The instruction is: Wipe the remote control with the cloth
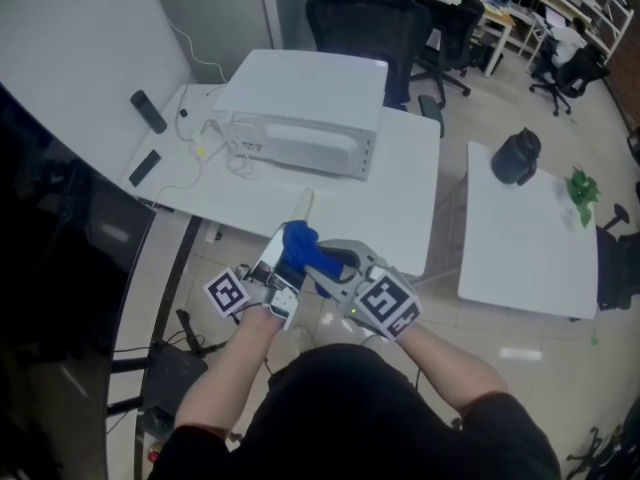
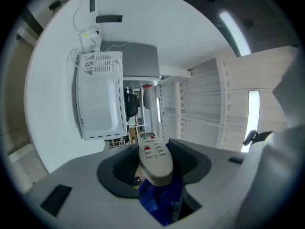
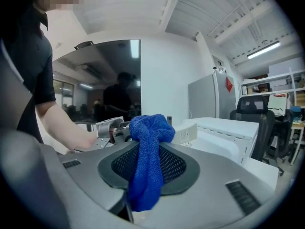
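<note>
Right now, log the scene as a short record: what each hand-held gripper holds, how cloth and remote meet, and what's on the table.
Left hand-held gripper: shut on the remote control, buttons facing its camera
Right hand-held gripper: shut on the blue cloth
Contact: cloth bunched against the remote's near end
Table: white microwave
Position: both grippers held near the table's front edge

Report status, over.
Left gripper shut on remote. Right gripper shut on cloth, cloth against remote. Nothing seen blocking.

Royal-blue terry cloth (image 3: 145, 185) between the right gripper's (image 3: 148, 151) jaws; cream plastic remote control (image 2: 155, 162), red and green buttons.
</note>
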{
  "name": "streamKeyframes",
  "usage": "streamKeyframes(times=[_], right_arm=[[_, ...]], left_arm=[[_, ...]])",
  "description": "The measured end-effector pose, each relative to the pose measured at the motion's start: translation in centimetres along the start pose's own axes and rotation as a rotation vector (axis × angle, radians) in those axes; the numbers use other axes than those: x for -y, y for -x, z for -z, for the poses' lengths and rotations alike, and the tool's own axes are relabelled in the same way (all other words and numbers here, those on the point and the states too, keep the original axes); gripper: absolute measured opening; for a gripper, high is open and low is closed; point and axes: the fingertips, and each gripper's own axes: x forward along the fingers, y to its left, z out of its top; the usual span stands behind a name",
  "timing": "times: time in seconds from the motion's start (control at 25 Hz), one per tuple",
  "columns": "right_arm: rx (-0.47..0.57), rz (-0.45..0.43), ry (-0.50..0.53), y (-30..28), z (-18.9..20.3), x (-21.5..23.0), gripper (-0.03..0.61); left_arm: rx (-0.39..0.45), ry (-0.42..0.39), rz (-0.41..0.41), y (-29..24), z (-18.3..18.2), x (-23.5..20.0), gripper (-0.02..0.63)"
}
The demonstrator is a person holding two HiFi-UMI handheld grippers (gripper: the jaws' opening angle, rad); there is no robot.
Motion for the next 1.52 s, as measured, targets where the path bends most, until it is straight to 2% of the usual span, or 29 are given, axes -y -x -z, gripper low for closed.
streamKeyframes(times=[0.24,0.32,0.4,0.48,0.52,0.68,0.72,0.8,1.0,1.12,1.4,1.52], right_arm=[[-0.006,0.132,-0.041,1.2,0.3,4.8,0.120],[-0.009,0.181,-0.054,2.0,0.5,6.7,0.120],[-0.016,0.232,-0.064,2.9,0.9,8.3,0.120],[-0.037,0.284,-0.071,4.1,1.6,9.6,0.120],[-0.056,0.306,-0.075,4.8,2.4,10.0,0.120],[-0.161,0.348,-0.106,7.1,6.6,10.2,0.120],[-0.184,0.350,-0.117,7.6,7.6,10.0,0.120],[-0.225,0.352,-0.131,8.7,9.3,9.7,0.120],[-0.298,0.341,-0.137,10.9,13.1,9.4,0.120],[-0.322,0.358,-0.167,11.9,13.8,9.9,0.121],[-0.328,0.343,-0.175,11.8,14.8,10.8,0.121],[-0.327,0.349,-0.190,11.2,14.5,10.8,0.121]], left_arm=[[-0.072,0.015,0.002,0.3,3.1,0.1,0.202],[-0.099,-0.024,-0.017,0.4,3.9,-0.1,0.202],[-0.121,-0.116,-0.076,0.5,4.4,-1.0,0.201],[-0.156,-0.281,-0.203,0.7,4.6,-3.4,0.201],[-0.188,-0.395,-0.285,0.8,4.6,-5.1,0.201],[-0.351,-0.922,-0.590,0.5,4.2,-12.3,0.201],[-0.383,-1.014,-0.637,0.3,4.0,-14.0,0.201],[-0.438,-1.116,-0.696,-0.3,4.1,-17.3,0.201],[-0.535,-1.184,-0.785,-0.6,4.9,-25.0,0.202],[-0.568,-1.188,-0.836,-0.1,5.4,-28.2,0.202],[-0.628,-1.247,-0.888,0.1,5.9,-30.6,0.202],[-0.653,-1.241,-0.899,0.4,6.1,-30.9,0.215]])
